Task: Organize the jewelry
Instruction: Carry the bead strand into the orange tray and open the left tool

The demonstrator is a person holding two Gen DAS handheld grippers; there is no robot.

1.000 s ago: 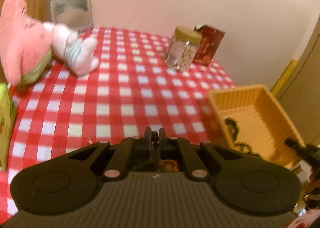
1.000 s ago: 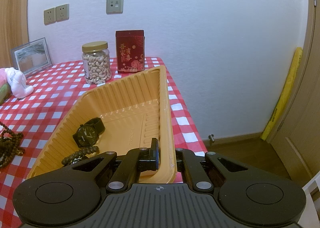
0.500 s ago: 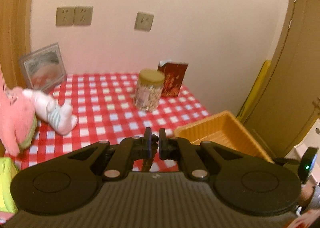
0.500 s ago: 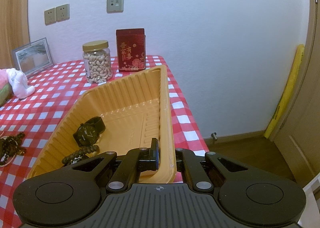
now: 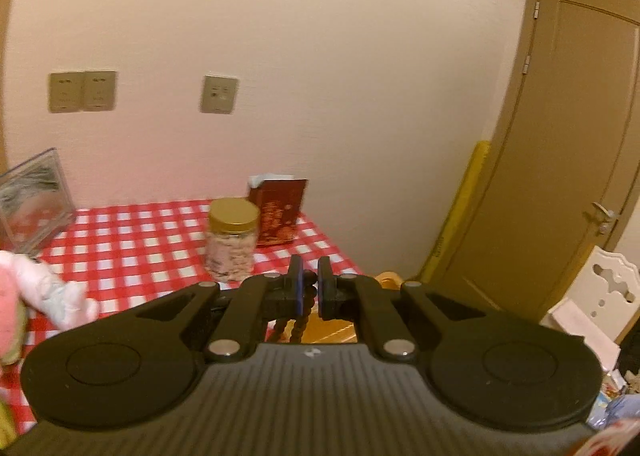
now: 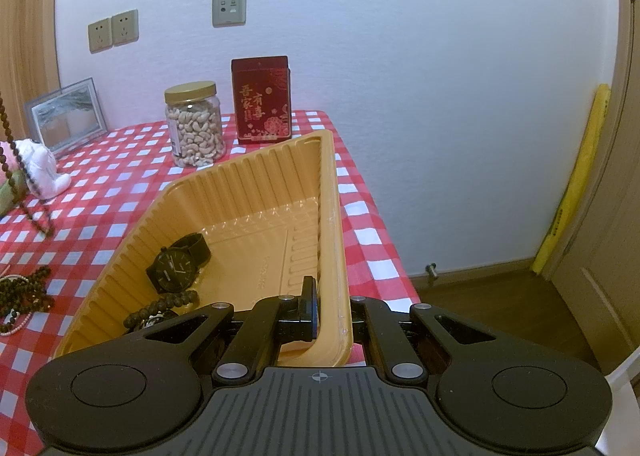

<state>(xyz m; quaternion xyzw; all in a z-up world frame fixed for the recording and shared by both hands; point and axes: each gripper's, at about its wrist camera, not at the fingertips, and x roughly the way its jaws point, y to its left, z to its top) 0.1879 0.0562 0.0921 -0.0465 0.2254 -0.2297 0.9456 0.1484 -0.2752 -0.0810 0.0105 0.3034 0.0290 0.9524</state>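
My left gripper is shut on a strand of dark brown beads, which hangs below its fingers high above the table. In the right wrist view the same bead strand dangles at the far left, its end near the checked cloth. My right gripper is shut on the near right rim of the orange tray, one finger inside the wall. A black watch and a bead bracelet lie in the tray. More bead bracelets rest on the cloth left of it.
A jar of cashews and a red box stand behind the tray near the wall. A photo frame and a pink and white plush toy sit at the back left. The table edge drops off right of the tray, towards a door.
My left gripper has risen well above the table and tilted up, taking the bead strand with it; part of the bead pile left the cloth. The right gripper and tray have not moved.
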